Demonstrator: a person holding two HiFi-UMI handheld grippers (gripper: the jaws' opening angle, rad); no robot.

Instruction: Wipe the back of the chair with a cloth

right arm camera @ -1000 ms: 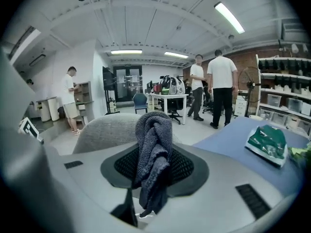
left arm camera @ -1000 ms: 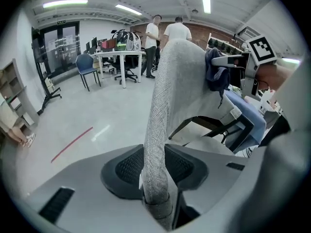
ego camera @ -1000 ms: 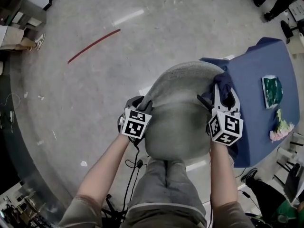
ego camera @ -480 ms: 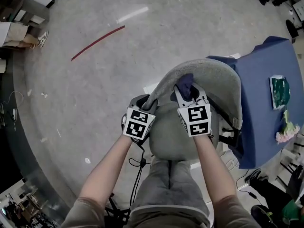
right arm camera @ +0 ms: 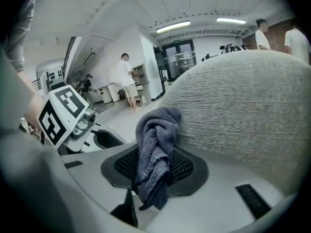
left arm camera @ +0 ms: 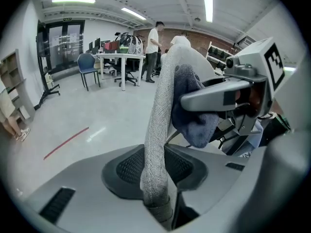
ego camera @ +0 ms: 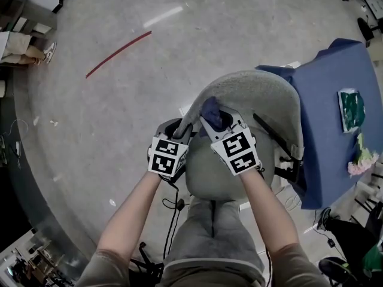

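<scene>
The grey fabric chair back point(ego camera: 251, 100) curves below me in the head view. My left gripper point(ego camera: 179, 126) is shut on the chair back's left edge point(left arm camera: 158, 144), which runs upright between its jaws. My right gripper point(ego camera: 214, 117) is shut on a bunched dark blue cloth point(right arm camera: 154, 152) and holds it against the inner face of the chair back point(right arm camera: 243, 101), close to the left gripper. The cloth point(ego camera: 212, 111) shows as a dark lump at the left part of the backrest, and the cloth point(left arm camera: 192, 108) hangs from the right gripper right beside the gripped edge.
A table under a blue cover point(ego camera: 335, 118) stands right of the chair, with a green packet point(ego camera: 351, 109) on it. A red line point(ego camera: 118, 54) is marked on the grey floor. People and office chairs stand far off in the room point(left arm camera: 154, 42).
My right gripper has carried the cloth from the chair back's right side across to its left part, ending close to the left gripper. The left gripper has kept its hold on the edge.
</scene>
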